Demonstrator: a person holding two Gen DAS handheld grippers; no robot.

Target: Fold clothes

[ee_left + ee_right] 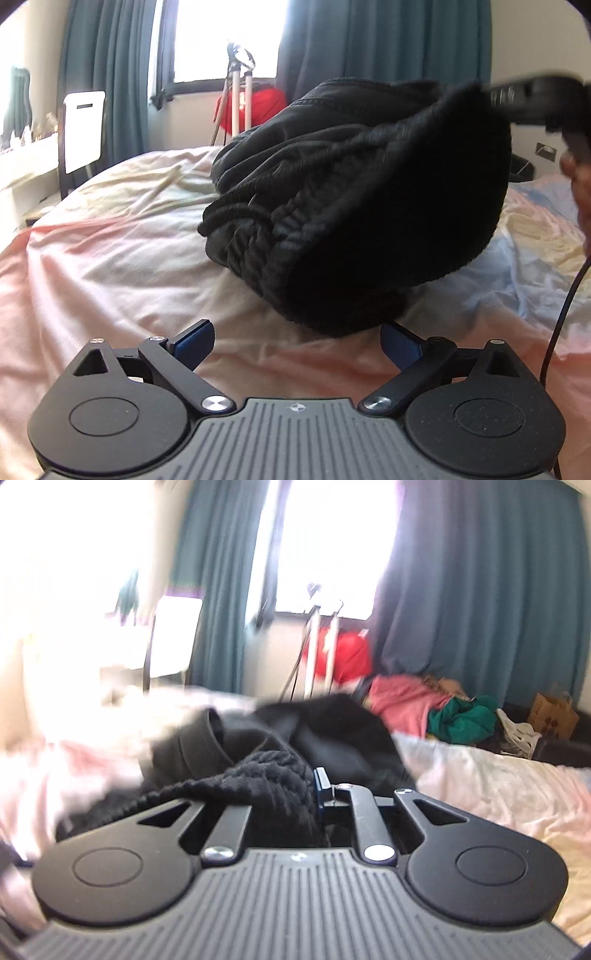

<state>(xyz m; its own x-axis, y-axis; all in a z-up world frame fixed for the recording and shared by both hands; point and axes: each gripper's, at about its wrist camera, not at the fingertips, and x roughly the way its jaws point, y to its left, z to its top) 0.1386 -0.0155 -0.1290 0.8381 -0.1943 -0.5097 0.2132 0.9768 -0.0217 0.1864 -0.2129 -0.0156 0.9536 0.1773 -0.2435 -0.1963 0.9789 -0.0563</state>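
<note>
We hold our left gripper (297, 343) low over the bed (110, 266), its blue pads (195, 341) spread wide with nothing between them. Just ahead of it hangs the black garment (354, 206), a bunched, ribbed knit lifted off the sheet, its lower edge dipping near the gap between our pads without touching either that we can see. Our right gripper (535, 99) shows at the upper right of the left view, at the garment's top corner.

From the right wrist, the same gripper (310, 790) is clenched on the garment (258, 775): the knit is bundled between the fingers and spills over the left one (only the right blue pad (320, 781) shows). The rest of the black cloth trails forward onto the bed (498, 790). This view is blurred, so finer folds cannot be made out.

Beyond the bed stand teal curtains (480, 590) around a bright window (225, 37), a white tripod (238, 99) before something red (264, 101), and, in the right view, a heap of pink and green clothes (436, 709) beside a paper bag (552, 712).
</note>
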